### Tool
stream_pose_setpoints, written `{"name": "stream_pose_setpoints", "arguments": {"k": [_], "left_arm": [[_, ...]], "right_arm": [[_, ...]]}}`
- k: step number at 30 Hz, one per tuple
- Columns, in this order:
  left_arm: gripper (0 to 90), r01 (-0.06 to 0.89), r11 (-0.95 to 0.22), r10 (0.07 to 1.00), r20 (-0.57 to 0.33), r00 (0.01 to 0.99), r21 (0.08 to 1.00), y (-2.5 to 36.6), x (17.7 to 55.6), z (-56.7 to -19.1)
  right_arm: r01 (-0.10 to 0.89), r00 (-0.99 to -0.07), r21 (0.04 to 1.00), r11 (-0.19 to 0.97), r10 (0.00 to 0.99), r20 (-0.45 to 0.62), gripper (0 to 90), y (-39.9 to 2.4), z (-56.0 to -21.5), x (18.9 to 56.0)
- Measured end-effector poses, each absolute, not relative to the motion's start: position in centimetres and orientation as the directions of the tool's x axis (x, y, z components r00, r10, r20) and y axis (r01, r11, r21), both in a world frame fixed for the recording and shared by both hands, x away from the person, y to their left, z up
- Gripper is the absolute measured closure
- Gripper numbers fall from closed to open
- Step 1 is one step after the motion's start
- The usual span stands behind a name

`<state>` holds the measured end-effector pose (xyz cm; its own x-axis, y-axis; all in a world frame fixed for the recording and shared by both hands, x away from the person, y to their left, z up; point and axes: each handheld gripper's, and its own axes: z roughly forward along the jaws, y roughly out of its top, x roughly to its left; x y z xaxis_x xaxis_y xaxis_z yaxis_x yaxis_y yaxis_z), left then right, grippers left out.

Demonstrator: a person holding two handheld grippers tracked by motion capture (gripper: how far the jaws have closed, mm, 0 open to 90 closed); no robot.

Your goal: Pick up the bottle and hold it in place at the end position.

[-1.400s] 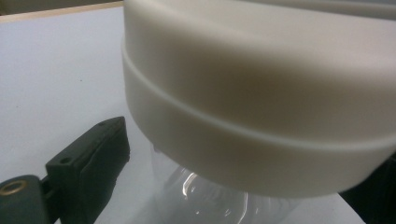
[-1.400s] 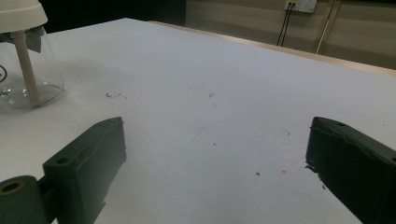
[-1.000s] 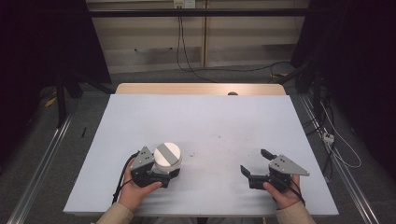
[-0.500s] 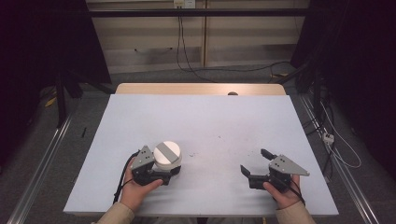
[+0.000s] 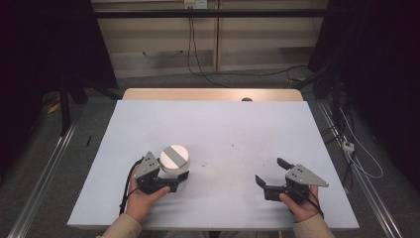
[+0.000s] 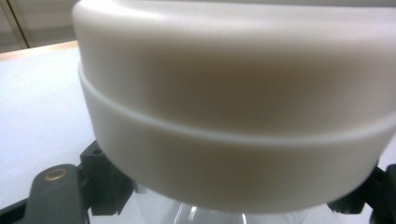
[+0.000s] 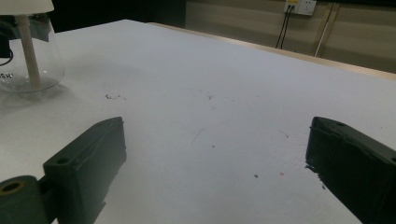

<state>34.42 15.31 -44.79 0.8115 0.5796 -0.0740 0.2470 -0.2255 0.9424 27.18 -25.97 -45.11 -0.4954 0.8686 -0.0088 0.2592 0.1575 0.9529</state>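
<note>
Closing in over the last second, the left tongs (image 5: 179,179) clamped the clear jar with a white lid (image 5: 174,159) at the worktop's (image 5: 237,134) near left, while the right tongs (image 5: 272,172) lay apart, so the grasp looked done and lifting seemed next

A clear glass jar (image 7: 29,51) stands upright on the white table (image 5: 233,134), near its front left corner; it has a wide white lid (image 5: 174,158) (a grey stripe crosses its top) with 1 raised ring around its side; a pale stick stands inside the glass.
</note>
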Motion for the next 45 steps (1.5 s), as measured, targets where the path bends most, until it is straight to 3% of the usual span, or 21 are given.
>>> {"name": "stream_pose_setpoints", "arguments": {"k": [45], "left_arm": [[18.5,0.202,-0.211,0.568,-0.048,0.821,0.956,11.1,38.4,-43.5]], "right_arm": [[0.257,-0.498,0.953,0.163,0.867,-0.014,4.6,-25.8,-45.1,27.3]]}}
